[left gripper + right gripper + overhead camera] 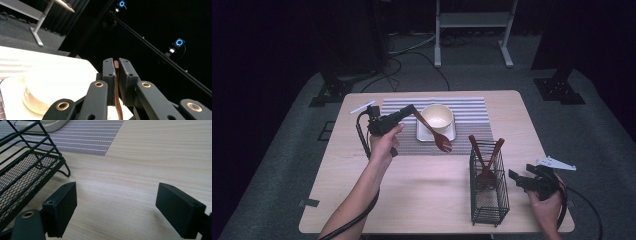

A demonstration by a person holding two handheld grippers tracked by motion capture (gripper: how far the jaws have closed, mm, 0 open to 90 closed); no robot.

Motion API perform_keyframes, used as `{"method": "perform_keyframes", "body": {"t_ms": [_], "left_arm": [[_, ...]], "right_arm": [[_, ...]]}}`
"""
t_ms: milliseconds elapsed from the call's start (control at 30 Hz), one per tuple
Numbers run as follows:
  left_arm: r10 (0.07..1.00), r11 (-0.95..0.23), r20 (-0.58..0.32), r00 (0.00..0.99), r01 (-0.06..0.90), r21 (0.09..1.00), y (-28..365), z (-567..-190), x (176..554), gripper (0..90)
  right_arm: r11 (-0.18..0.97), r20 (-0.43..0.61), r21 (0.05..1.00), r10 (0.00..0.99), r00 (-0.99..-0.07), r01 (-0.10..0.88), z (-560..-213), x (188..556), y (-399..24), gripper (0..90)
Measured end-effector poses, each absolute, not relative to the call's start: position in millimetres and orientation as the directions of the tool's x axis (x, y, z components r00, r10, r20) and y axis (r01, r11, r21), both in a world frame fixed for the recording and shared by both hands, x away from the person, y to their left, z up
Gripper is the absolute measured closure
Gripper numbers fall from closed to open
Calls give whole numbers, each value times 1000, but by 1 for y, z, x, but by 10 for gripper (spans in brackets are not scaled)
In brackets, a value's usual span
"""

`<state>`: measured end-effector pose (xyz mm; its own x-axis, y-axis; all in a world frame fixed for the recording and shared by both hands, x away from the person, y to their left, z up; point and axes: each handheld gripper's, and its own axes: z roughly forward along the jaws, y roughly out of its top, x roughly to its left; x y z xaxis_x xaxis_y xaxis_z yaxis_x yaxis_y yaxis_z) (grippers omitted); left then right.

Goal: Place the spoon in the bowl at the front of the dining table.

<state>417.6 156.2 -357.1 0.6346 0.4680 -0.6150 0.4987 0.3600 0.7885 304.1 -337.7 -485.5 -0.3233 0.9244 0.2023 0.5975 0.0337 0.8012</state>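
Light wood table [422,200] in a dark room. Near edge: right gripper [518,179] low over bare wood beside the black wire caddy [488,192], jaws spread, nothing between them. Farther: left gripper [412,109] pinches the brown wooden spoon [433,131] by its handle tip; the spoon slants down-right across the cream bowl [436,117], its head over the striped placemat [472,112].

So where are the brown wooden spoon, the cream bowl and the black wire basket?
Brown wooden spoon [442,142]: high view, its head.
Cream bowl [437,117]: high view, inner wall.
Black wire basket [489,200]: high view, front mesh wall.
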Motion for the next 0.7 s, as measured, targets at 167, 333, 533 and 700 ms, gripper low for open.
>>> {"method": "perform_keyframes", "body": {"t_ms": [167,333,533,700], "left_arm": [[480,368,-620,621,499,785,158,-358,423,843],[494,371,-621,609,498,784,157,-358,429,843],[506,367,-620,600,500,784,152,-359,439,843],[511,366,-620,595,502,784,150,-360,444,843]], "right_arm": [[33,203,800,924,-323,599,-485,304,-338,161],[34,204,800,924,-325,599,-485,304,-338,161],[29,211,800,922,-325,600,-485,304,-338,161],[28,212,800,921,-326,599,-485,304,-339,161]]}}
